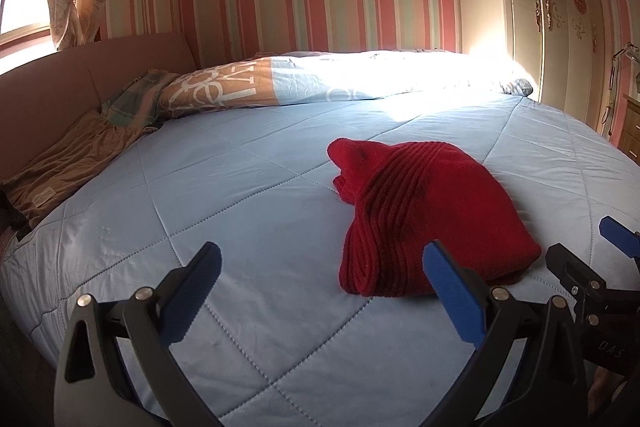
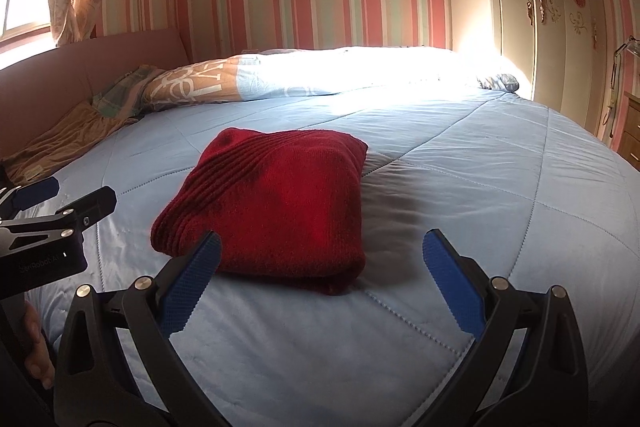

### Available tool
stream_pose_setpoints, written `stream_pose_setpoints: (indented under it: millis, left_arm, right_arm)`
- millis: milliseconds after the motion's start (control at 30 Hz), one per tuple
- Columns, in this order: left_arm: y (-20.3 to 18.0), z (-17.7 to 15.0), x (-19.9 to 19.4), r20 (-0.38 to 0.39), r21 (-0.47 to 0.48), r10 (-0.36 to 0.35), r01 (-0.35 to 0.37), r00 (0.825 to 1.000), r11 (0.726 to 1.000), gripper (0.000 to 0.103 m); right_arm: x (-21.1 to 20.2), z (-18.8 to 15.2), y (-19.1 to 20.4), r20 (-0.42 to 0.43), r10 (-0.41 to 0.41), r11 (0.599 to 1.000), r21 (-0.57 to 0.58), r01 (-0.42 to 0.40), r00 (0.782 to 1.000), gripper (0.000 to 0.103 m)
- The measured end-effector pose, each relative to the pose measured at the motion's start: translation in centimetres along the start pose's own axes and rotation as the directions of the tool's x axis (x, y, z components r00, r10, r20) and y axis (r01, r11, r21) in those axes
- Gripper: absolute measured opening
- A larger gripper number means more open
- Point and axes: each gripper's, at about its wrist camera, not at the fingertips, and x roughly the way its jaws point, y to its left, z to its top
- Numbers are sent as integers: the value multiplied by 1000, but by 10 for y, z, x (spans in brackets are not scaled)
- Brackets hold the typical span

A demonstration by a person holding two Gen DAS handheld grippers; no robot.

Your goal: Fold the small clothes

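A red knitted garment lies folded into a thick bundle on the light blue quilted bed. It also shows in the right wrist view, square and flat. My left gripper is open and empty, hovering just in front and to the left of the garment; its right finger overlaps the garment's near edge in view. My right gripper is open and empty, just in front of the garment's near edge. Each gripper shows in the other's view: the right gripper, the left gripper.
A rolled duvet lies along the far side of the bed. A brown cloth and a plaid pillow sit at the left by the pink headboard. A wardrobe and wooden drawers stand at the right.
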Motion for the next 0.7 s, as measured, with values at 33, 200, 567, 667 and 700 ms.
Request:
stream_pose_setpoints:
  millis: [33, 200, 567, 667, 700]
  left_arm:
    - [0, -2, -1, -7, -3, -2, 2, 1000, 1000, 101]
    - [-2, -4, -5, -26, -29, -19, 18, 999, 999, 101]
    - [-1, 2, -20, -14, -27, -1, 0, 1000, 1000, 101]
    - [4, 3, -22, -20, -39, 6, -6, 1000, 999, 101]
    - [6, 3, -21, -26, -41, 16, -17, 1000, 999, 101]
  right_arm:
    - [-1, 0, 1, -2, -5, 1000, -5, 4, 1000, 100]
    - [-7, 3, 4, -15, -11, 1000, -16, 11, 1000, 100]
    - [-19, 7, 4, -38, -6, 1000, 6, 6, 999, 100]
    - [-22, 7, 5, -36, -5, 1000, 9, 6, 999, 100]
    - [-23, 7, 6, -36, -6, 1000, 9, 6, 999, 100]
